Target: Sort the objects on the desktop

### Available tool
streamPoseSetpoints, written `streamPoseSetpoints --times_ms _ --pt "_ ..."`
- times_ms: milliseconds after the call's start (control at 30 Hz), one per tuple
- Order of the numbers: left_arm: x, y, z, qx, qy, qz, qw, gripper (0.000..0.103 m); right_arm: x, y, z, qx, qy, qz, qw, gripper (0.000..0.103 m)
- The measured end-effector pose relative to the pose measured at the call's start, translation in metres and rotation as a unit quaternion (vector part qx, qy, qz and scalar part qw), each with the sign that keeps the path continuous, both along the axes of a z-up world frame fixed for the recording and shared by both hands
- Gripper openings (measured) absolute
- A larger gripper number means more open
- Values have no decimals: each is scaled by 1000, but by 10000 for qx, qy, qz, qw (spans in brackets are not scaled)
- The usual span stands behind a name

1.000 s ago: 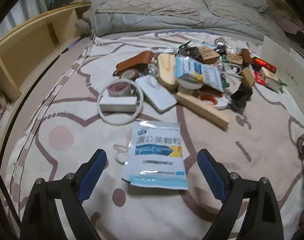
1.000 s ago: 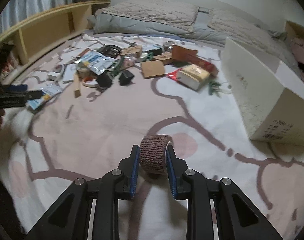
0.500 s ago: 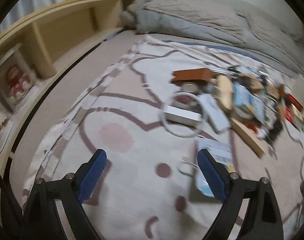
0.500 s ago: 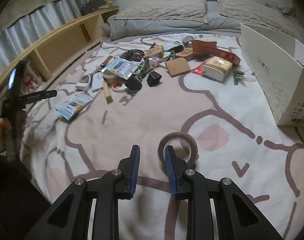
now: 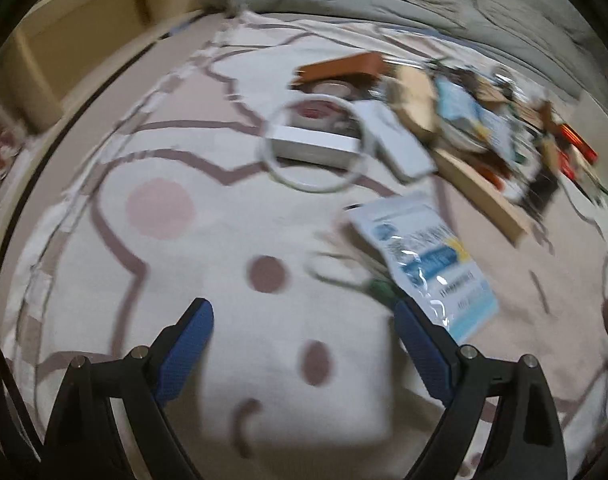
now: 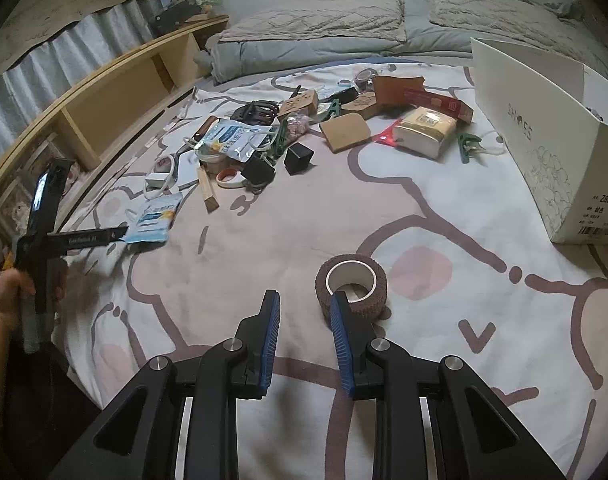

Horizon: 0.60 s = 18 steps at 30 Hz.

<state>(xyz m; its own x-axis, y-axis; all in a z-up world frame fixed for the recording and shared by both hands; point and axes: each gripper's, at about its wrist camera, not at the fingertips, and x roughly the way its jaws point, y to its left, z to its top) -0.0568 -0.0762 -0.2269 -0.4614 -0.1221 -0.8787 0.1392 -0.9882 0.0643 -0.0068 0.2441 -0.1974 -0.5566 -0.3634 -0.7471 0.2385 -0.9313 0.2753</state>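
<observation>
Brown bandage roll (image 6: 351, 289) lies flat, light and squashy; pinch across its rim. Right gripper (image 6: 304, 320) part-spread, empty; left gripper (image 5: 302, 338) spread wide beside foil sachet (image 5: 424, 264).

Dim indoor light; left wrist view motion-blurred, right sharp, both fisheye-bent.

We see a brown bandage roll (image 6: 351, 289) lying flat on its side at lower centre of the right view, its white core facing up. A blue-and-white sachet (image 5: 426, 264) lies flat at right of the left view, and the pile (image 6: 312, 132) of mixed objects sits at upper centre.
</observation>
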Motion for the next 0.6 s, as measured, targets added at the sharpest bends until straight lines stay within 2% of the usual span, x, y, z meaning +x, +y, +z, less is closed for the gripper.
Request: streamPoseSetpoints --times_ms 200,400,600 --pt "-6 33 -4 141 7 -404 9991 93 0 4 -1 -47 -32 -21 10000 26" --pt "-12 56 -7 120 1 -758 9970 93 -1 7 -1 -64 -38 -38 10000 26" --pt "-5 49 16 235 193 -1056 9939 93 -3 10 0 -113 -37 -10 9999 26"
